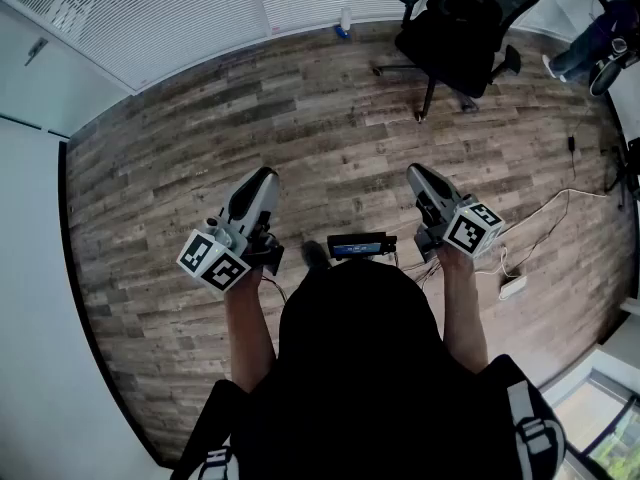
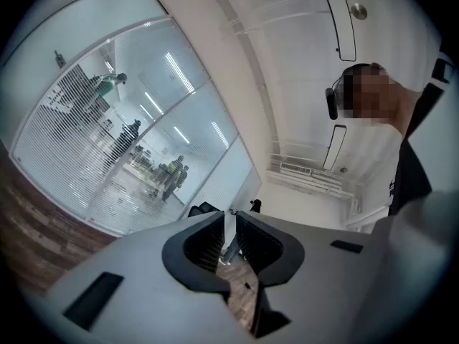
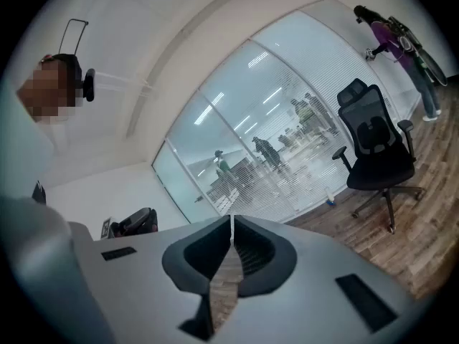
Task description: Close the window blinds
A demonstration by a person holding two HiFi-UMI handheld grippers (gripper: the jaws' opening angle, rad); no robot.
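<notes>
Currently the task is at its very start: the person stands on a brown wood-plank floor (image 1: pixel 300 138), well apart from the white horizontal-slat window blinds (image 1: pixel 180 18), which run along the glass wall from ten to twelve o'clock in the head view.

The left gripper (image 1: pixel 263 175), grey with a square-marker cube at its back, points toward eleven o'clock. Its jaws are clenched together with nothing between them. The right gripper (image 1: pixel 415 171) points toward twelve o'clock. It is likewise clenched and empty.

In the right gripper view, the slats are tilted open, so figures in the room beyond show through them. A black mesh office chair on castors (image 1: pixel 465 23) stands at one o'clock, just beside the blinds. Another person in dark clothes (image 1: pixel 600 38) is at two o'clock, near the frame's edge.

No wand or cord for the blinds can be made out from here. Judging by this, the step in hand is the approach. The next move calls for walking toward eleven o'clock, clear of the chair, finding the tilt control, and releasing one gripper's jaws to take hold of it.
</notes>
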